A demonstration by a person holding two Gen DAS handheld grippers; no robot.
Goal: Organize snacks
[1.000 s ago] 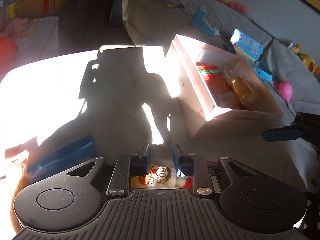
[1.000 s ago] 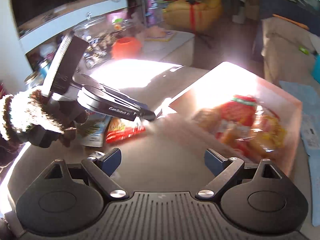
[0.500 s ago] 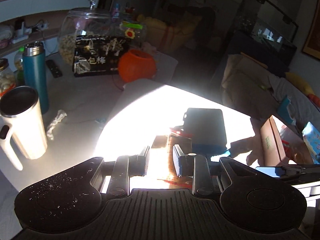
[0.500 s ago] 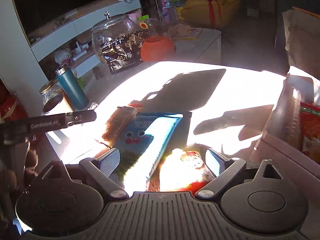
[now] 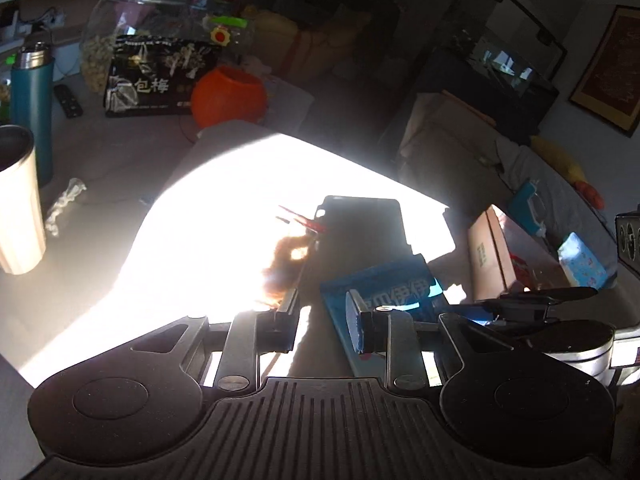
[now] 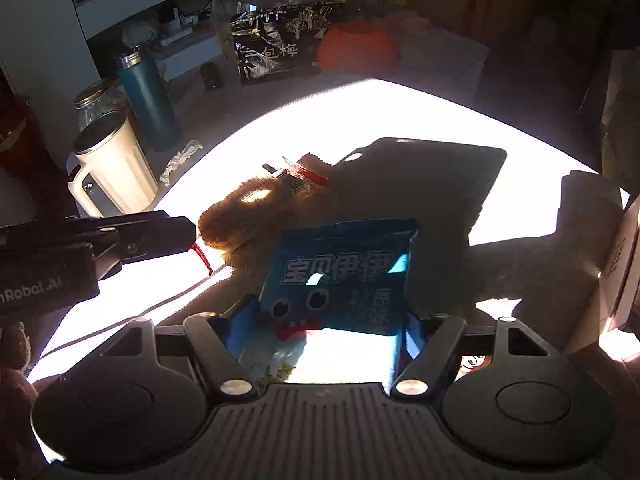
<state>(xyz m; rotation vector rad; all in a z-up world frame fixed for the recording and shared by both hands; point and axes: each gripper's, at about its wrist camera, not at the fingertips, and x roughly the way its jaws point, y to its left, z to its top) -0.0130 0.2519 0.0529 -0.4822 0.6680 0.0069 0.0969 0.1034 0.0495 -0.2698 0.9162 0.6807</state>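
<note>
Two grippers: the left gripper and the right gripper. One blue snack packet at centre. One brown snack bag just left of it. One pink box at the right edge (contents hard to count). One black packet, one orange pot, one glass jar along the top. One teal flask and one white mug at left.

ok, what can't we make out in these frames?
Right wrist view: whether the right hand-held gripper actually clamps the blue packet; glare washes out its lower half.
Left wrist view: box contents, hidden by its wall.
Both views: table detail, blown out by sunlight.
Right wrist view: red strip at the left hand-held gripper; too small to identify.
</note>
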